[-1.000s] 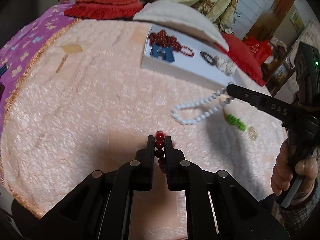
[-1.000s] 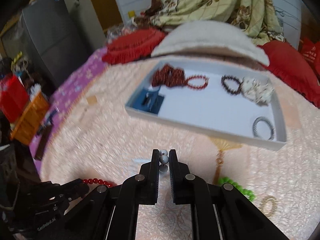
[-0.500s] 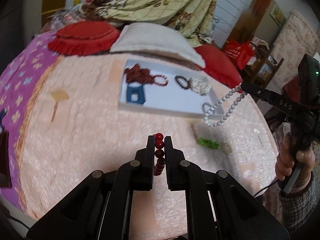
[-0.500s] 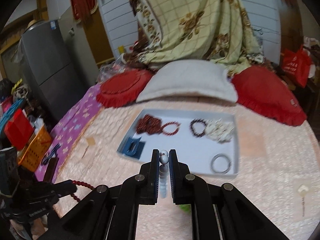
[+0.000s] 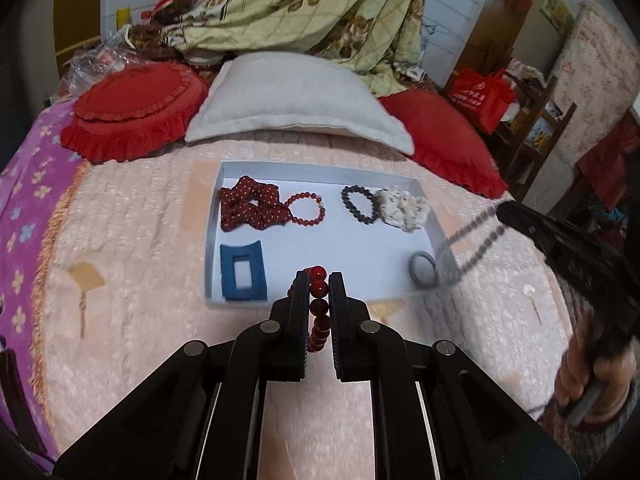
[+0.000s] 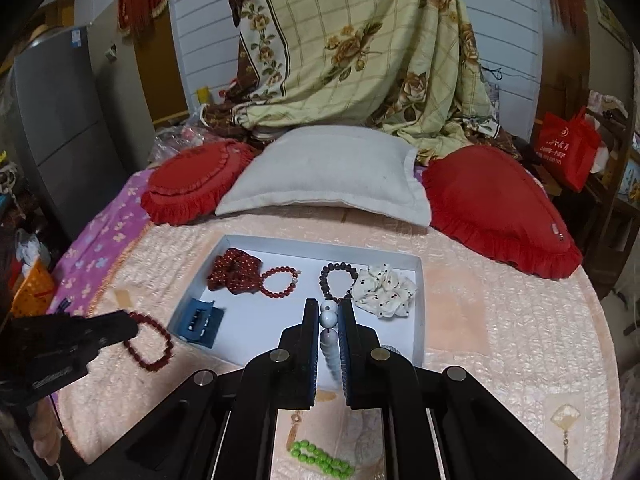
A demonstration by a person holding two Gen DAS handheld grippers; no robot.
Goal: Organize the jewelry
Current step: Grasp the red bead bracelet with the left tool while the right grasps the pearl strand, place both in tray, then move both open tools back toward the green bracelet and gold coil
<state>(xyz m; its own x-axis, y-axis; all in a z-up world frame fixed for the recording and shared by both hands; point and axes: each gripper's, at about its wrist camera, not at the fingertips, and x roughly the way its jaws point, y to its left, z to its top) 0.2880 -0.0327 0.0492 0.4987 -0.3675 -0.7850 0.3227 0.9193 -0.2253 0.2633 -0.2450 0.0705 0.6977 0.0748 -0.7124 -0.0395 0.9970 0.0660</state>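
Glossy round red beads [image 5: 319, 289] between claw [image 5: 319, 280] fingers

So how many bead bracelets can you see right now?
5: red one and dark one in the tray, red strand in left gripper, white strand in right gripper, green one on the bedspread. Others may be hidden.
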